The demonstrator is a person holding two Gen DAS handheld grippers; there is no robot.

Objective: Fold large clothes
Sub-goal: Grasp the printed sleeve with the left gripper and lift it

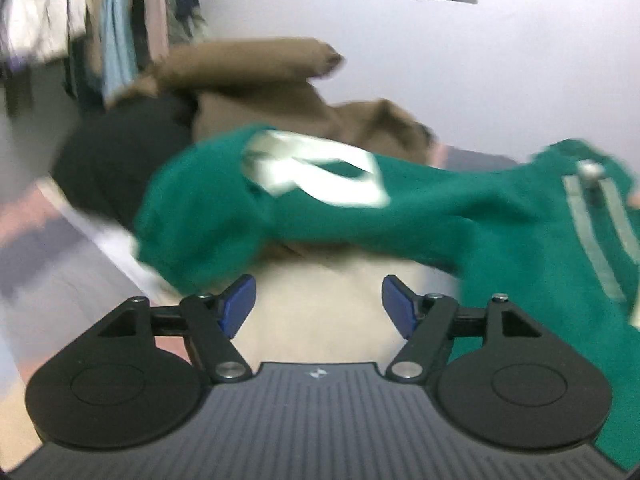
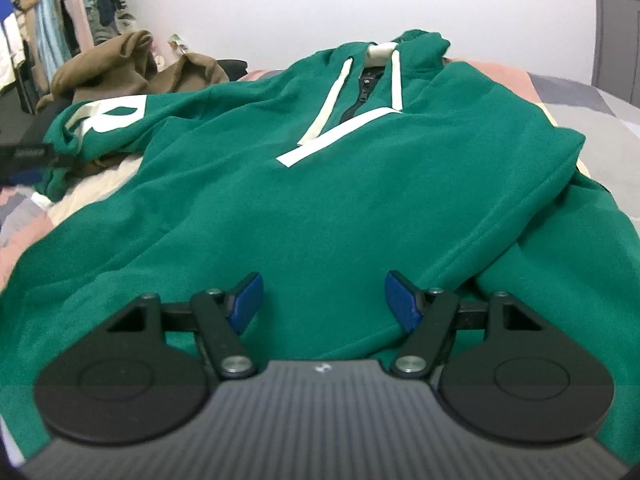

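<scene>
A green hoodie (image 2: 320, 184) lies face up on the bed, its hood (image 2: 416, 46) at the far end, with white drawstrings (image 2: 332, 92) and a white stripe. Its left sleeve (image 1: 280, 208), which carries a large white letter (image 1: 320, 172), stretches out sideways. My left gripper (image 1: 318, 284) is open over bare cream bedding just short of that sleeve, with nothing between its blue pads. My right gripper (image 2: 323, 280) is open too, low over the lower front of the hoodie's body, and holds nothing. The left wrist view is blurred.
A brown garment (image 2: 120, 68) lies heaped behind the sleeve, with a black garment (image 1: 120, 152) beside it. The bed cover (image 2: 580, 92) is a pink, grey and cream patchwork. Hanging clothes (image 2: 48, 12) fill the far left, against a plain white wall.
</scene>
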